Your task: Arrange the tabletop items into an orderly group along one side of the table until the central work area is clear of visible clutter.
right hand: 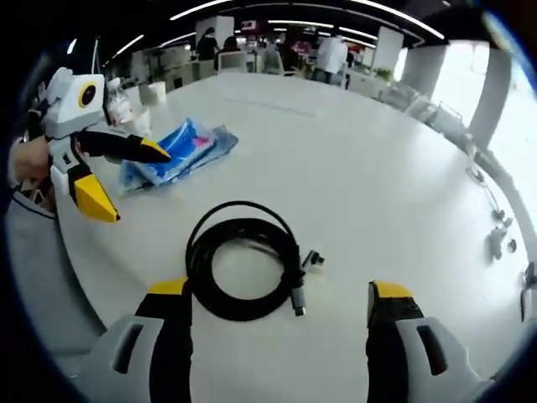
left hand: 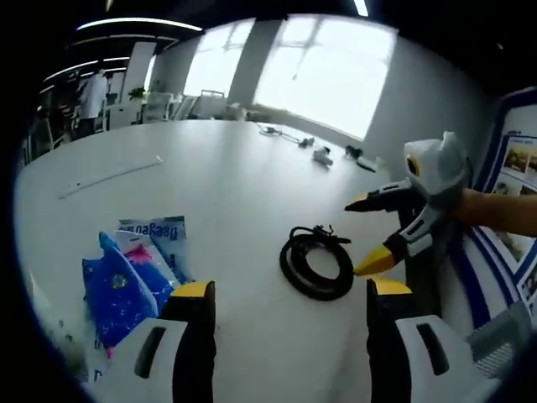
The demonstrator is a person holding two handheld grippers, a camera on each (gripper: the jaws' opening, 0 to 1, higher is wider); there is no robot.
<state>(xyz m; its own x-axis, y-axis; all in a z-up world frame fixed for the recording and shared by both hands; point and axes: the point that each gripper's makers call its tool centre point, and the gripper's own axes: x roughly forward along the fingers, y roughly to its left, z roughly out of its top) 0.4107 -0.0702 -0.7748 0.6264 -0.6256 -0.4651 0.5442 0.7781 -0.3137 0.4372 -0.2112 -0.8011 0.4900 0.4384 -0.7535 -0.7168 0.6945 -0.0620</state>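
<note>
A black coiled cable (left hand: 323, 290) lies on the white table (left hand: 226, 193), just ahead of my left gripper (left hand: 289, 290), which stands open with nothing between its jaws. My right gripper (left hand: 362, 237) reaches in from the right, open, its yellow tips beside the coil. In the right gripper view the cable (right hand: 239, 306) lies between the open jaws of the right gripper (right hand: 278, 290), its plug end pointing right. Blue plastic packets (left hand: 134, 273) lie left of the coil. The left gripper (right hand: 132, 185) hovers open next to these packets (right hand: 180, 151).
Small dark and white items (left hand: 323, 155) and a thin white cable (left hand: 273, 130) lie at the table's far side by the windows. A white strip (left hand: 109, 176) lies far left. The table's near edge (right hand: 75, 277) curves past me. People and desks stand beyond.
</note>
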